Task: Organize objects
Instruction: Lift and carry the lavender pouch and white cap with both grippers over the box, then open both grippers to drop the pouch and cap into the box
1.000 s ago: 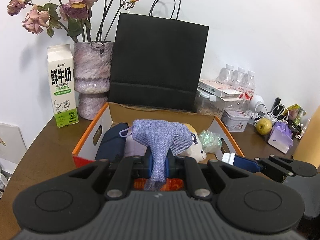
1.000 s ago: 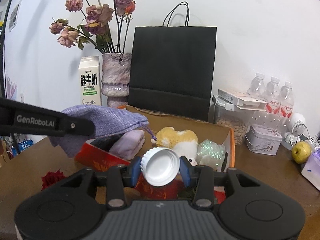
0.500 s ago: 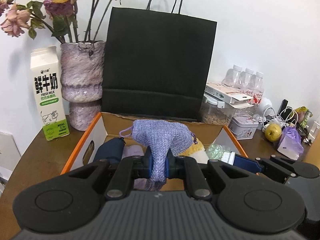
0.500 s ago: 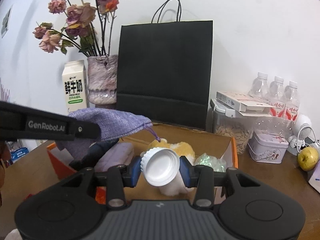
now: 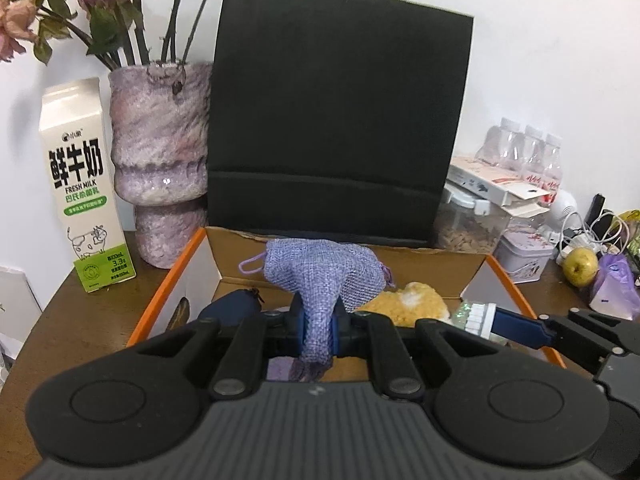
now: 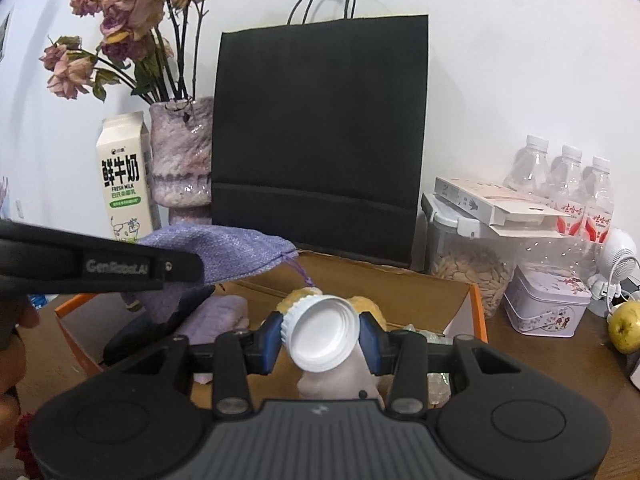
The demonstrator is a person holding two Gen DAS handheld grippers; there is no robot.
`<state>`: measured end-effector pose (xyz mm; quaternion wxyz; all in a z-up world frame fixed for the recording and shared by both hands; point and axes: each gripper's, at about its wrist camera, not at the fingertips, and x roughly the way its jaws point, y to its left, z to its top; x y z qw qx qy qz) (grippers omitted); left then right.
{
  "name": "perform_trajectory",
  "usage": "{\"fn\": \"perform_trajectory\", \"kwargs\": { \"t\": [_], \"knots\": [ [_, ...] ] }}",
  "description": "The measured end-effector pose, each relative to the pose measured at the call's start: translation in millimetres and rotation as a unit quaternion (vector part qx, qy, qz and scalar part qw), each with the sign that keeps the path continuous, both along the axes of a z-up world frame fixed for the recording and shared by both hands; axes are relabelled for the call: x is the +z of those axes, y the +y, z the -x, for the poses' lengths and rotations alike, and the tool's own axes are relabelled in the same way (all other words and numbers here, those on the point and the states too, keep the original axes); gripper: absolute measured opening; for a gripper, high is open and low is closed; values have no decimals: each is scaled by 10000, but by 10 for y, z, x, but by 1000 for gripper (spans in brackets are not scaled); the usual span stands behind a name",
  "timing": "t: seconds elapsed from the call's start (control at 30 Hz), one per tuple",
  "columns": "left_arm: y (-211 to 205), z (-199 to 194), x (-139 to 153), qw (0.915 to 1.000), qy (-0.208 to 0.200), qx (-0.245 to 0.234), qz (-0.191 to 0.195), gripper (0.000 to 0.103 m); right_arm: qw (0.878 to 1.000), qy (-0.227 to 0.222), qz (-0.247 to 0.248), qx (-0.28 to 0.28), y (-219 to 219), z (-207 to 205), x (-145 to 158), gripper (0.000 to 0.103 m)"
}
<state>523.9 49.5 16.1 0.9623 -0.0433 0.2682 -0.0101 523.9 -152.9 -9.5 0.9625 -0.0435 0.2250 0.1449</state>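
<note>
left gripper [image 5: 318,326] clamps a purple pouch [image 5: 320,270], right gripper [image 6: 322,338] a white cap [image 6: 322,338], both apparently over the box [image 5: 172,280]; next, release inside.

My tongs: matt black plastic. Pouch [image 5: 320,268]: coarse lilac woven cloth. Cap [image 6: 322,334]: smooth white ridged plastic. Bag [image 6: 320,140]: matt black paper.

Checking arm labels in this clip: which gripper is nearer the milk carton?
Left. The left gripper, clamping the purple pouch, is on the box side nearest the milk carton; the right gripper, holding the white-capped bottle, is farther away.
</note>
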Motion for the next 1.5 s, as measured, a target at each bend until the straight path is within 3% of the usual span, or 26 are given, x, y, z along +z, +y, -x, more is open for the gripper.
{"fn": "perform_trajectory", "kwargs": {
  "t": [0.33, 0.43, 0.47, 0.5, 0.53, 0.57, 0.6, 0.63, 0.67, 1.03, 1.5],
  "knots": [
    [69, -135, -126, 9999, 115, 60, -25, 13, 9999, 96, 113, -29, 22, -58, -45, 40],
    [76, -138, -132, 9999, 81, 97, -18, 18, 9998, 137, 161, -36, 26, -66, -69, 40],
    [79, -132, -132, 9999, 49, 148, -36, 30, 9997, 145, 174, -35, 29, -66, -76, 40],
    [78, -123, -129, 9998, 14, 185, -64, 53, 9997, 152, 190, -37, 32, -63, -83, 41],
    [74, -105, -124, 9995, -57, 275, -127, 64, 9996, 181, 215, -38, 36, -66, -93, 50],
    [72, -93, -115, 9991, -126, 346, -187, 79, 9995, 207, 225, -45, 38, -67, -102, 67],
    [71, -75, -106, 9988, -193, 392, -241, 90, 9995, 221, 230, -63, 37, -66, -114, 77],
    [70, -64, -97, 9984, -244, 430, -268, 96, 9994, 226, 241, -83, 39, -65, -122, 94],
    [74, -49, -90, 9980, -303, 480, -273, 103, 9994, 215, 261, -104, 43, -59, -128, 100],
    [96, -50, -126, 9980, -144, 588, -202, 103, 9991, 248, 262, -226, 40, -60, -142, 103],
    [93, 112, -3, 9978, -298, 579, -103, 103, 9996, 154, 129, -193, 6, 34, -67, 103]
  ]
}}
